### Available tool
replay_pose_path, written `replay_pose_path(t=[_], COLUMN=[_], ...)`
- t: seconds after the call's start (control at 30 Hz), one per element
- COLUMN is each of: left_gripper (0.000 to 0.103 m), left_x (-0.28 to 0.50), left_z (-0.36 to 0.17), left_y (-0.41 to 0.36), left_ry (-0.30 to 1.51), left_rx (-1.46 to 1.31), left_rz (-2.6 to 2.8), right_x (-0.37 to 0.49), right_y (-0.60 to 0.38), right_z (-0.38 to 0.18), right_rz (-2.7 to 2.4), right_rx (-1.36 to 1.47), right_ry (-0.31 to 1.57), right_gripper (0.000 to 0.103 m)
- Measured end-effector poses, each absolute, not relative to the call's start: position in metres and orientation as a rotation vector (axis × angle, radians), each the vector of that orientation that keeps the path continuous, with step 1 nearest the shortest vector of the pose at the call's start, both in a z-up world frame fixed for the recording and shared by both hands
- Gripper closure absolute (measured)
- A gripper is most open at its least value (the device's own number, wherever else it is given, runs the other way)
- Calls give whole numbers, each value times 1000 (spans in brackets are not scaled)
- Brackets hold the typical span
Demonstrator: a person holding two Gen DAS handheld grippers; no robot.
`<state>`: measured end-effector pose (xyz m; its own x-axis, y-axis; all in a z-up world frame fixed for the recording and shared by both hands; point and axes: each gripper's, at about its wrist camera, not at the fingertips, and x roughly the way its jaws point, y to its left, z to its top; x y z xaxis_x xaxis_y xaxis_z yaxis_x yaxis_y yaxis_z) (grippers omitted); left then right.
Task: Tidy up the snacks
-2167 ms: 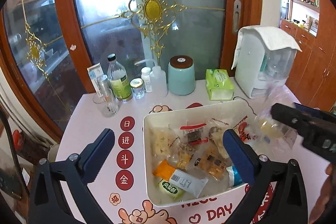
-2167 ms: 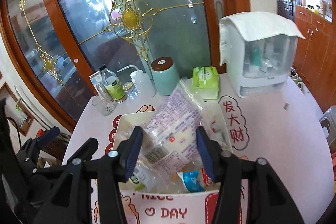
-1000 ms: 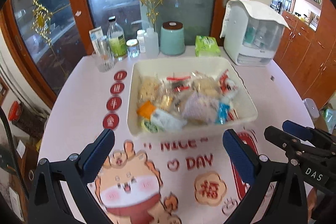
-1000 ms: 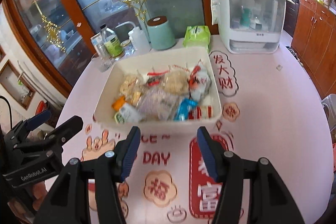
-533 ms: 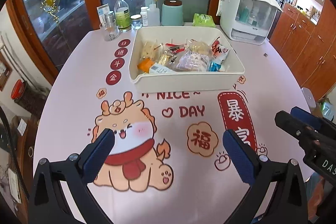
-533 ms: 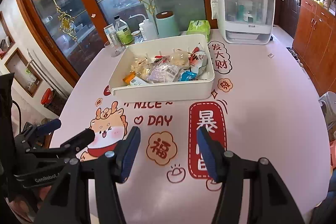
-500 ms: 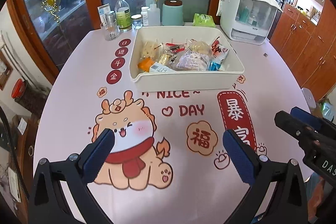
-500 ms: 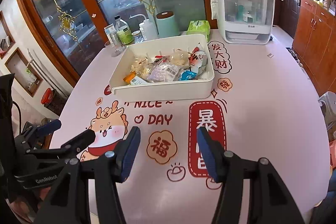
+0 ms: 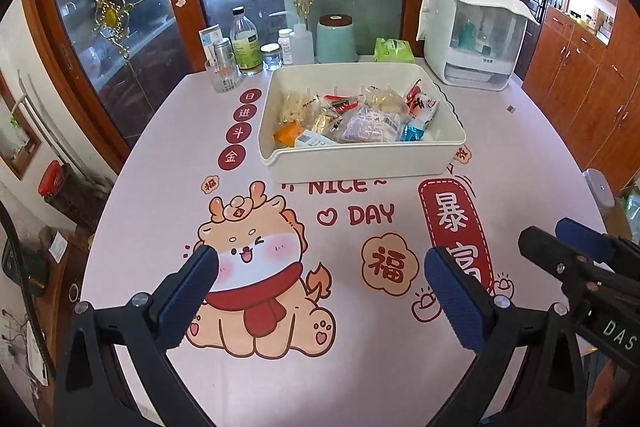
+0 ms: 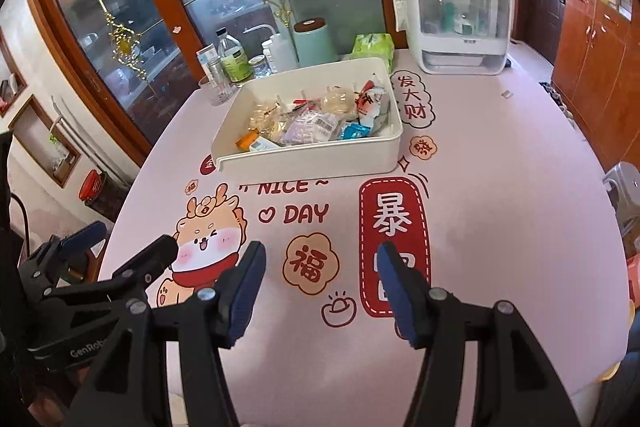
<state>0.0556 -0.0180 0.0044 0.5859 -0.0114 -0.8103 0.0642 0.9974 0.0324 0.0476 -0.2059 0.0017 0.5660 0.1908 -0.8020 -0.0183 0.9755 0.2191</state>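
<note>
A white tray [image 9: 360, 159] stands at the far middle of the pink table and holds several wrapped snacks [image 9: 372, 123]; it also shows in the right wrist view [image 10: 312, 159] with the snacks [image 10: 316, 127] inside. My left gripper [image 9: 318, 277] is open and empty, well back from the tray over the cartoon print. My right gripper [image 10: 320, 279] is open and empty, near the table's front edge. The right gripper shows at the right of the left wrist view [image 9: 576, 251], and the left gripper at the left of the right wrist view [image 10: 116, 251].
Behind the tray stand a green bottle [image 9: 245, 43], a glass [image 9: 222, 75], small jars [image 9: 272, 55], a teal canister [image 9: 337, 39], a green tissue pack [image 9: 394, 50] and a white covered appliance [image 9: 472, 35]. A glass door is behind; wooden cabinets [image 9: 580, 83] are at right.
The right gripper let a clear snack bag go into the tray. Both grippers then drew back from the tray toward the table's near edge, and the tray looks farther away now.
</note>
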Motion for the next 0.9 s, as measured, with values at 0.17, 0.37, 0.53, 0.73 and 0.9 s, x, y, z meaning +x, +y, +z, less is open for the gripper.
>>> replay_pose_path(t=[0.17, 0.37, 0.53, 0.73, 0.9], left_gripper=[1, 1, 1, 1, 1], left_x=[55, 54, 54, 54, 52], left_z=[3, 2, 0, 0, -2], left_y=[-19, -17, -16, -13, -10], left_ry=[952, 959, 968, 971, 978], left_rx=[61, 57, 51, 47, 42], left_rz=[-56, -67, -68, -68, -67], right_x=[47, 46, 45, 43, 42], right_y=[-207, -204, -202, -199, -196], right_z=[-1, -1, -2, -2, -3], right_rz=[119, 122, 123, 126, 128], right_rx=[206, 199, 202, 201, 201], right_ry=[971, 974, 982, 985, 990], right_gripper=[44, 44, 44, 44, 44])
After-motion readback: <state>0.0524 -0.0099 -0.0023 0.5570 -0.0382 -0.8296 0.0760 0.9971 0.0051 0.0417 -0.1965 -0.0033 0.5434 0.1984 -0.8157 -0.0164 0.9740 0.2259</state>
